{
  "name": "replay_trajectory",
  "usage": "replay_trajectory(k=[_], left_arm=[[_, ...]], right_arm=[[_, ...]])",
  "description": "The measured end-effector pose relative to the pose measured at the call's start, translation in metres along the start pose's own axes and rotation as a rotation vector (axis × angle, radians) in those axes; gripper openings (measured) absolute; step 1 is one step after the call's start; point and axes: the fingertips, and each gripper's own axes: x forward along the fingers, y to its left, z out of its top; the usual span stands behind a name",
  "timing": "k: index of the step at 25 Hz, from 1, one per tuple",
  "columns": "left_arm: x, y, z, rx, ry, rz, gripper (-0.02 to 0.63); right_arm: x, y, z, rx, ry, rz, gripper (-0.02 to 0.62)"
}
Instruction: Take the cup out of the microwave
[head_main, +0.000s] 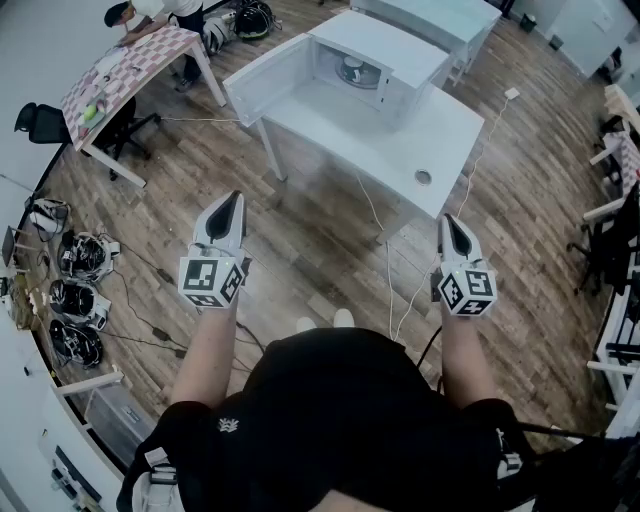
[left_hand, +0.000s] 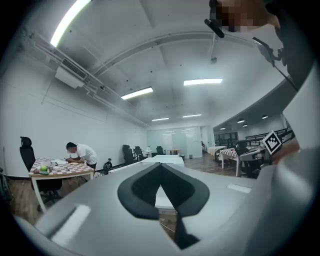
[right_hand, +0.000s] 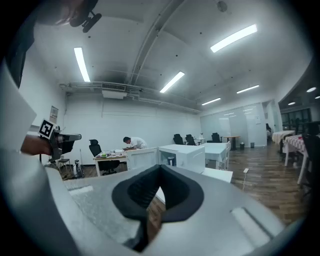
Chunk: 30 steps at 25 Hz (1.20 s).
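Note:
A white microwave (head_main: 375, 62) stands on a white table (head_main: 350, 135) ahead of me, with its door (head_main: 268, 78) swung open to the left. Inside it sits a small cup (head_main: 353, 70). The right gripper view shows the microwave (right_hand: 185, 157) in the distance and the cup (right_hand: 171, 161) in its cavity. My left gripper (head_main: 231, 203) and right gripper (head_main: 453, 224) hang in the air over the wooden floor, well short of the table. Both are shut with nothing between the jaws. The left gripper (left_hand: 160, 165) and the right gripper (right_hand: 160, 168) point roughly level toward the table.
A small round object (head_main: 423, 177) lies at the table's near right corner. A white cable (head_main: 390, 270) runs across the floor below the table. A person leans over a checkered table (head_main: 130, 58) at the far left. Several helmets (head_main: 78, 290) lie on the floor at left.

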Motion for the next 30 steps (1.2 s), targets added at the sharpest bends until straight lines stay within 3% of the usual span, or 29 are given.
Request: replay_trajectory(k=[8,12,21,24,30], left_arm=[[0.019,-0.008,0.009,0.026,-0.014,0.002,0.006],[0.032,-0.014,0.008,0.049,-0.018,0.011,0.006],[0.043,-0.018,-0.016,0.059,0.018,0.048,0.006],[0.053,-0.007,-0.020,0.066,0.019,0.040,0.006],[0.112,0.033,-0.022,0.053,-0.012,-0.013,0.006]], right_arm=[[0.019,-0.014,0.000,-0.017,-0.013,0.012,0.000],[0.034,-0.020,0.001,0.017,-0.032,0.058,0.000],[0.074,-0.019,-0.027,0.020,0.004,0.126,0.001],[0.089,-0.012,-0.026,-0.002,0.005,0.137,0.002],[0.146,-0.007,-0.016,-0.004,-0.001,0.075,0.002]])
